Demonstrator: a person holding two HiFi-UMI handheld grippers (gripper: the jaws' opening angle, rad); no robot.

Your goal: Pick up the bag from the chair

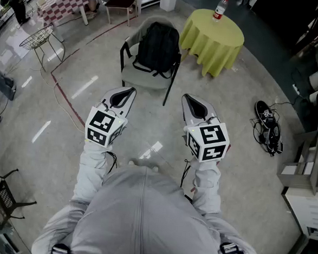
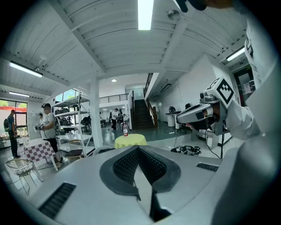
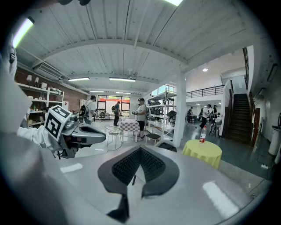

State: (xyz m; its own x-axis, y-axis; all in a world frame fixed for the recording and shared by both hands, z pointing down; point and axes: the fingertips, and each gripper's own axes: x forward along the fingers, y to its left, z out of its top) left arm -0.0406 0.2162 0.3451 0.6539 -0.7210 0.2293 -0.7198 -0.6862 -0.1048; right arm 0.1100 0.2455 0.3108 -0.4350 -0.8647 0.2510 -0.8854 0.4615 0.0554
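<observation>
Black bag point(image 1: 158, 46) sat upright on the grey chair point(image 1: 146, 76) at upper centre, yellow-draped table point(image 1: 213, 38) just right of it, left gripper point(image 1: 128, 92) and right gripper point(image 1: 188, 98) mid-frame, both clenched, empty, short of the chair

Head-view count: two grippers, left gripper point(image 1: 127, 93) and right gripper point(image 1: 189, 101); one black bag point(image 1: 158, 46) on one grey chair point(image 1: 143, 78); one round table point(image 1: 208, 41) in a yellow-green cloth with one bottle point(image 1: 220, 8) on it; one wire-mesh seat point(image 1: 37, 36); one checked-cloth table point(image 1: 62, 2); one dark-seated chair point(image 1: 120, 3) at the top. One black shoe point(image 1: 263, 110) with one dark tangle point(image 1: 271, 138) beside it, its pieces not countable. The right gripper view adds at least three people point(image 3: 140, 113) standing at the back, further ones too small to count, and one staircase point(image 3: 242, 116).
</observation>
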